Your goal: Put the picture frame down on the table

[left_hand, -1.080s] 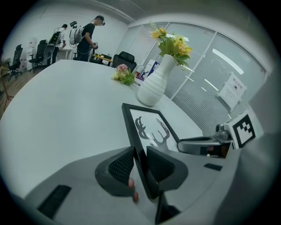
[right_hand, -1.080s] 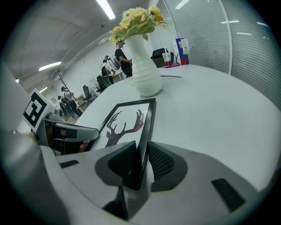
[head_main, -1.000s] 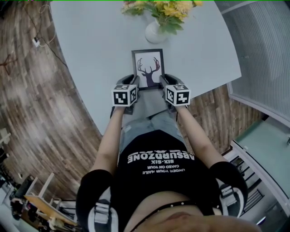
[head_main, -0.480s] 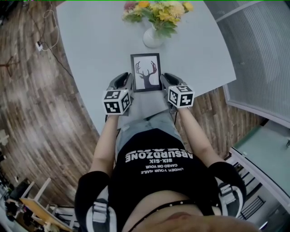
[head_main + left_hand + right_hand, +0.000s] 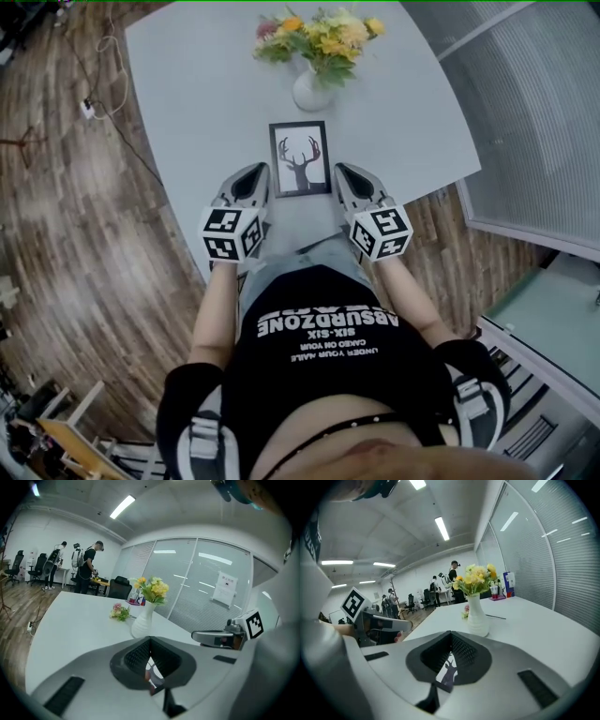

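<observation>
Picture frame (image 5: 300, 157) lies flat, face up, on the table (image 5: 187, 103) near its front edge, in front of the vase (image 5: 309, 92). Looks set down, so nothing needs to hold it. Left gripper (image 5: 253, 174) and right gripper (image 5: 348, 174) flank it without touching, both jaws pinched together on nothing; the right's just snapped closed. Versus 1 second ago, both grippers have lifted away from its 2 sides and the frame stayed put.

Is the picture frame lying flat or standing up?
Flat. In the head view the frame lies face up on the table, seen squarely from above.
</observation>
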Tool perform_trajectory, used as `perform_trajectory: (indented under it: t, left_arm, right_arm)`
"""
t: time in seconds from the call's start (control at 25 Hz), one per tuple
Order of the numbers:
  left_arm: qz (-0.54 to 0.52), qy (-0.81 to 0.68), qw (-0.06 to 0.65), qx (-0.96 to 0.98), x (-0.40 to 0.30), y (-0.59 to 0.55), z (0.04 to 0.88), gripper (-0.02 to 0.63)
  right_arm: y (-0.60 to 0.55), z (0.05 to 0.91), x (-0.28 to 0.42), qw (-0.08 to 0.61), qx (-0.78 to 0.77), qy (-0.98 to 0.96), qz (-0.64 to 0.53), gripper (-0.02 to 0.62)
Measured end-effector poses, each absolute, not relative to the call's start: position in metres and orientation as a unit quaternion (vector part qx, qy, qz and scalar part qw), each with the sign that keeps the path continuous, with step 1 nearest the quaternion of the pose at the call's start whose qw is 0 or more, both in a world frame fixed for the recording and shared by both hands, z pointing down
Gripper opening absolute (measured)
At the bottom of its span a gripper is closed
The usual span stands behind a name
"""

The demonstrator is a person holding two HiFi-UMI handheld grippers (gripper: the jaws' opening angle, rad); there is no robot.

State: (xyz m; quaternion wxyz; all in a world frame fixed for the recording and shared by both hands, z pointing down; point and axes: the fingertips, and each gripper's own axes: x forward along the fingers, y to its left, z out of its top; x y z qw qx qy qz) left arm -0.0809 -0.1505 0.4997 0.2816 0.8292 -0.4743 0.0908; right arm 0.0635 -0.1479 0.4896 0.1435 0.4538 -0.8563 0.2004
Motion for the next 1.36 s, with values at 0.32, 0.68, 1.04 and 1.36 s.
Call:
perform_trajectory:
  t: [0.32,0.68,1.04,1.36]
  left_arm:
    - [0.069,-0.454,0.262,0.849,-0.071,-0.138,0.462,0.015]
    - [0.067,-0.451,0.234,0.859,-0.062,-0.132,0.444,0.015]
    - [0.082,-0.457,0.24,0.853,-0.065,-0.131,0.453,0.015]
    - [0.099,-0.448,0.257,0.851,-0.059,-0.134,0.466,0.015]
  right_arm:
    - [-0.138,0.449,0.061,0.105,0.442,-0.873,0.176,0.015]
    - [-0.132,0.441,0.055,0.114,0.439,-0.877,0.157,0.015]
    - [-0.127,0.449,0.057,0.128,0.438,-0.875,0.16,0.015]
    - [-0.133,0.453,0.055,0.137,0.437,-0.875,0.16,0.015]
